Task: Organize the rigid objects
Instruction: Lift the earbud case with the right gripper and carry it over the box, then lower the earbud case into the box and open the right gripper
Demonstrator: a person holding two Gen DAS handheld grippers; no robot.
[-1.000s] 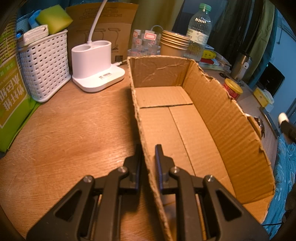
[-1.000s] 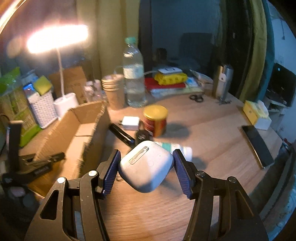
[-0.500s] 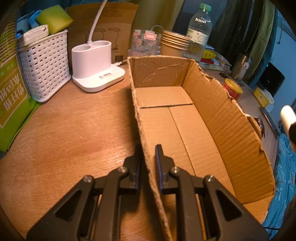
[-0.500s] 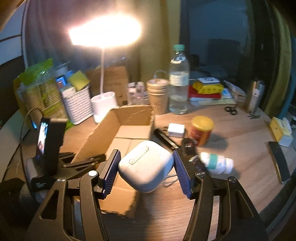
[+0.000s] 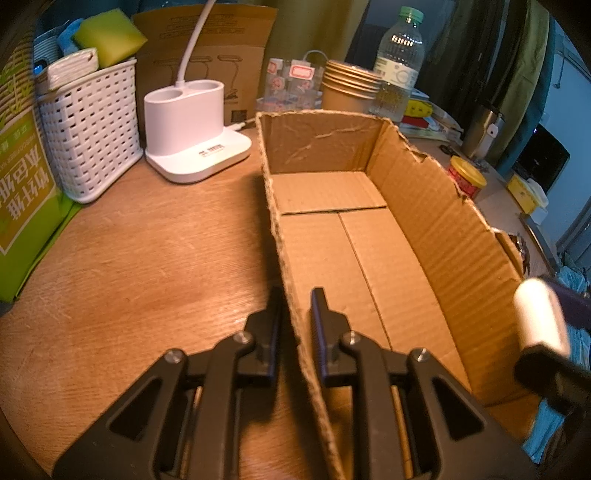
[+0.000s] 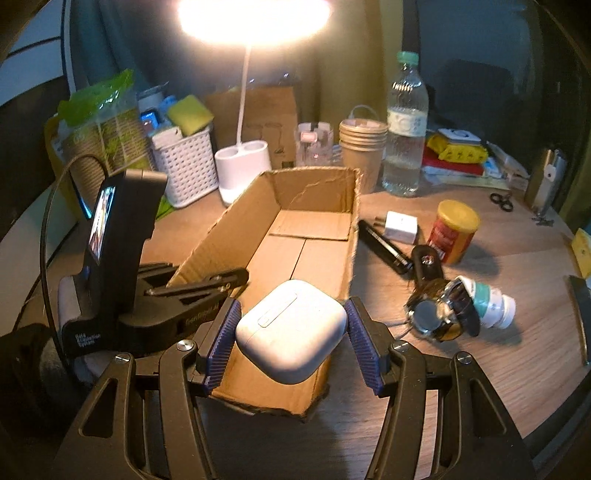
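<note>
White and smooth, a rounded earbud case (image 6: 291, 328) sits pinched between the ribbed blue pads (image 6: 223, 341) of the right hand-held gripper (image 6: 291, 341), held above the near end of an open cardboard box (image 6: 314, 236). The left hand-held gripper (image 5: 295, 314) is clamped on the box's left wall, one finger outside and one inside, jaws nearly together on the cardboard edge. The box lies lengthwise on the wooden tabletop (image 5: 147, 258), its bottom flaps bare.

To the right of the box, toward the tabletop's right edge, lie a black bar-shaped thing (image 6: 384, 245), a small white block (image 6: 400, 225), a wristwatch (image 6: 439, 310) and a white bottle with a green band (image 6: 491, 302) on its side. A red can with a yellow lid (image 6: 452, 230) stands just behind them. Along the far edge stand a white lamp base (image 5: 195, 136), a white woven basket (image 5: 92, 125) holding a yellow sponge (image 5: 109, 37), a stack of paper cups (image 6: 364, 147) and a clear water bottle (image 6: 406, 125). The lamp head (image 6: 255, 14) glares overhead.
</note>
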